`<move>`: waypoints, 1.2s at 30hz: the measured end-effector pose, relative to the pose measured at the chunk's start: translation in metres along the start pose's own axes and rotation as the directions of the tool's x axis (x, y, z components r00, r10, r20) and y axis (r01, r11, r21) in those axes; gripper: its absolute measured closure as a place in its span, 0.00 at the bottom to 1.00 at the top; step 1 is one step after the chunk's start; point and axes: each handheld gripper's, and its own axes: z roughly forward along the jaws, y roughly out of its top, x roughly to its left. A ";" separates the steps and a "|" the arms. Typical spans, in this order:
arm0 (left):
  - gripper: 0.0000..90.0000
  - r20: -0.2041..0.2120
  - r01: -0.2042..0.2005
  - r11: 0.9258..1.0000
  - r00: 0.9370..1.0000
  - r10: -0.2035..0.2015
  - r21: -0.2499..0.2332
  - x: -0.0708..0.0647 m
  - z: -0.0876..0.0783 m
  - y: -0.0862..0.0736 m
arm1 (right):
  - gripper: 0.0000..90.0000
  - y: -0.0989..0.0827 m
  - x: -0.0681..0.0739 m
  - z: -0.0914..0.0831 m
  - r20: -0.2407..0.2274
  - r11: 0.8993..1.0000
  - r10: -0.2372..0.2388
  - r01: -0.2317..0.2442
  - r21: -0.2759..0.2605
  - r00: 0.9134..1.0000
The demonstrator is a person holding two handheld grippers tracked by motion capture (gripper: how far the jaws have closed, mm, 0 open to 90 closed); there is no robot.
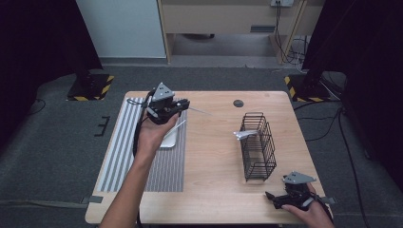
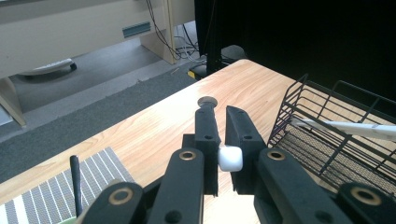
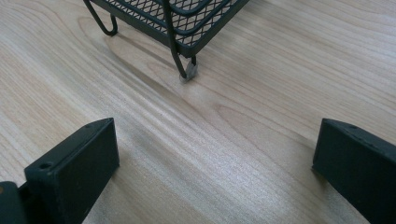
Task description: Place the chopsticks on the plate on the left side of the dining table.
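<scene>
Nearest the person, at the front right corner of the bench (image 1: 214, 199), the right gripper (image 1: 272, 197) rests low in the right hand (image 1: 311, 213) with its jaws spread wide apart and nothing between them; the right gripper view shows bare wood grain between the two black jaws and, just beyond, a foot of the black wire basket (image 3: 187, 28). That basket (image 1: 259, 147) stands upright on the right half of the bench, with a white utensil (image 1: 244, 135) lying across its upper rim. Farther back on the left, the left hand (image 1: 154, 133) holds the left gripper (image 1: 186, 105) above the striped mat (image 1: 119, 161) and a white tray (image 1: 170, 138) that lies on it. Its jaws are clenched on a white utensil handle (image 2: 230, 158), whose thin end (image 1: 199, 111) sticks out past the gripper toward the basket. In the left gripper view the basket (image 2: 336, 140) lies near, to the right of the jaws. A round dark grommet (image 1: 238, 103) sits in the bench near its far edge.
</scene>
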 end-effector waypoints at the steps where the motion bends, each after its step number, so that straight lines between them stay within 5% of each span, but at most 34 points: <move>1: 0.92 0.000 0.004 1.000 1.000 -0.004 -0.004 0.001 -0.001 -0.001 | 0.00 0.000 0.000 0.000 0.000 1.000 0.000 0.000 0.000 1.000; 36: 0.92 -0.052 0.034 0.998 0.998 -0.030 0.062 0.021 0.002 -0.046 | 0.00 0.000 0.000 0.000 0.000 1.000 0.000 0.000 0.000 1.000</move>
